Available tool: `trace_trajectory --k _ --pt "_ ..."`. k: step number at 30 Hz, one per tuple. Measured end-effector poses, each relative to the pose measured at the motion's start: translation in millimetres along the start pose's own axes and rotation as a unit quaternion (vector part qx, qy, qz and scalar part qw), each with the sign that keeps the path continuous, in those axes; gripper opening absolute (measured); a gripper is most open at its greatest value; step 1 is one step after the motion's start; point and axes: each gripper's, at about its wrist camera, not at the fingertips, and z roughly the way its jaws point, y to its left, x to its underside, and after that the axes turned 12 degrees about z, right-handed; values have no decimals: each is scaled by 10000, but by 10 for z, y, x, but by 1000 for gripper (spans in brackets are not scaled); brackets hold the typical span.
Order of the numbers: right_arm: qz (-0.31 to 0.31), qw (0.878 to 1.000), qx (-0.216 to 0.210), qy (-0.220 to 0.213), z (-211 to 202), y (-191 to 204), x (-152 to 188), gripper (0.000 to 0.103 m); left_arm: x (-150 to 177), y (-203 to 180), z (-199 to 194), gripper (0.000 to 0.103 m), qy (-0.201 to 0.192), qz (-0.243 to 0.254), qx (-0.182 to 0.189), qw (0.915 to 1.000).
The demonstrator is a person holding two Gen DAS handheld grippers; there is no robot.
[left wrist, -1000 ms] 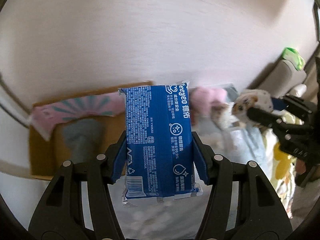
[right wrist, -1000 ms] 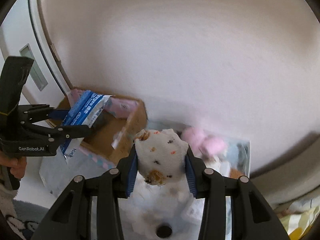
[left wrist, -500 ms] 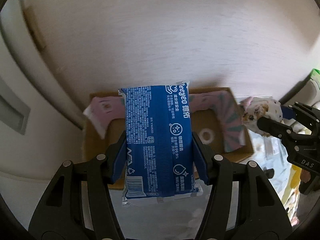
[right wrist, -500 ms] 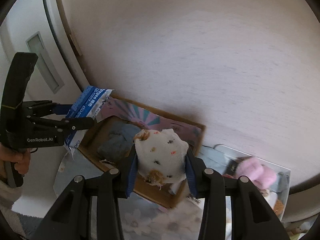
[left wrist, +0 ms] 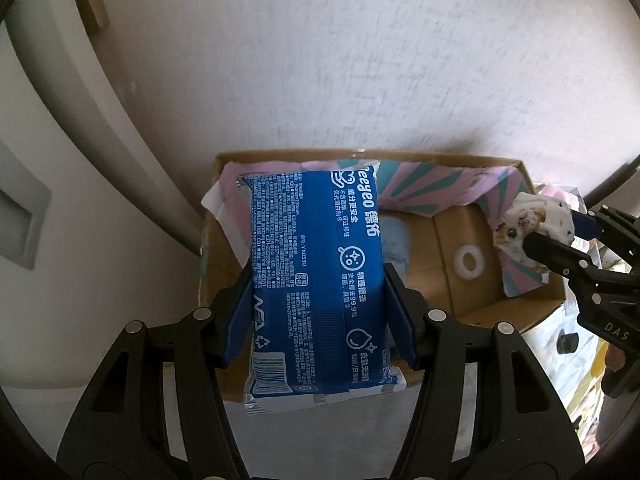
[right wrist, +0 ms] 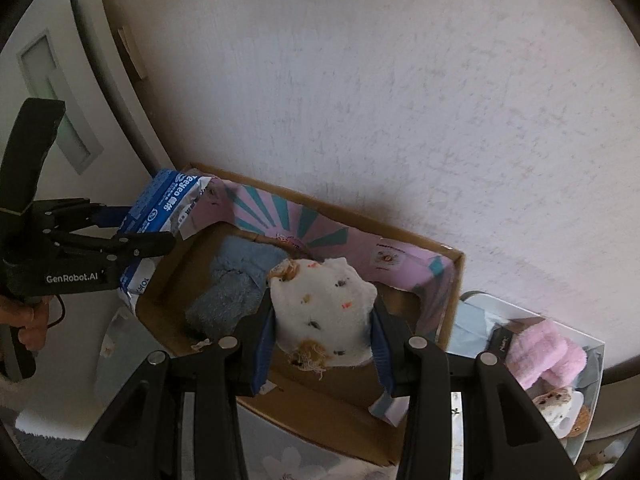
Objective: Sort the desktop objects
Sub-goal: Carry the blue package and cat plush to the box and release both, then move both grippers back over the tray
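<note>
blue wipes pack sits pinched between the fingers of our left gripper, held flat-side up over the left end of the box. our right gripper has its own fingers pressed onto a white sock with small coloured flecks, and it hangs over the middle of the box, nearer the front wall. from the left view the sock shows at the box's right rim, so both loads are above the same container and well apart from each other.

inside the box we see a grey-blue sock lying on the cardboard floor, and a pink-and-teal patterned flap along the back wall. a clear tray to the right of the box holds a pink sock.

we judge this to be the drop step: both items are carried to the box and neither is let go yet. whether the wipes belong with the socks we cannot tell. the next move calls for lowering each load a little past the rim, then spreading the fingers, the sock beside the grey-blue one, the pack in the bare left part, so that it does not catch on the flap.
</note>
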Motion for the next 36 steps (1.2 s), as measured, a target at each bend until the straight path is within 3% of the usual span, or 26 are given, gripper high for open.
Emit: trace_trajectory --k 6,7,8,9,10,11,12,18,19,25,30,31,36 --pt "89 9997 65 212 174 47 21 41 38 70 108 57 131 -76 130 9998" --pt "1290 9886 783 -6 205 56 16 42 37 81 121 60 167 -125 148 9997" --pt "1321 9878 829 17 232 63 6 48 33 87 127 64 199 -160 147 9996" --pt "1376 9864 897 10 250 54 -2 51 27 87 127 82 222 -199 125 9995" --pt "1525 9832 1001 -34 255 47 2 63 19 100 123 103 203 -226 104 9995" --pt "1551 9825 1033 -51 254 41 9 78 7 111 107 103 120 -223 93 9996" --pt "1593 9813 1072 -113 238 35 19 81 4 95 72 103 23 -205 67 9998" --pt "1745 9787 1061 -219 169 14 51 82 -64 62 3 103 -26 -88 40 9999" --pt "2032 9708 1239 -293 158 12 58 82 -73 55 -8 103 -35 -110 70 9999" --pt "1886 9714 1408 -314 10 6 92 82 -74 -140 -71 103 -163 -62 190 9997" --pt "1929 9683 1478 -576 -317 21 163 82 -89 -302 -272 103 -329 93 58 9994" --pt "2237 9580 1676 -646 -353 16 185 82 -96 -342 -316 103 -371 99 38 9993" --pt "2192 9512 2012 -815 -659 -21 350 82 -147 -549 -420 103 -552 130 248 9981"
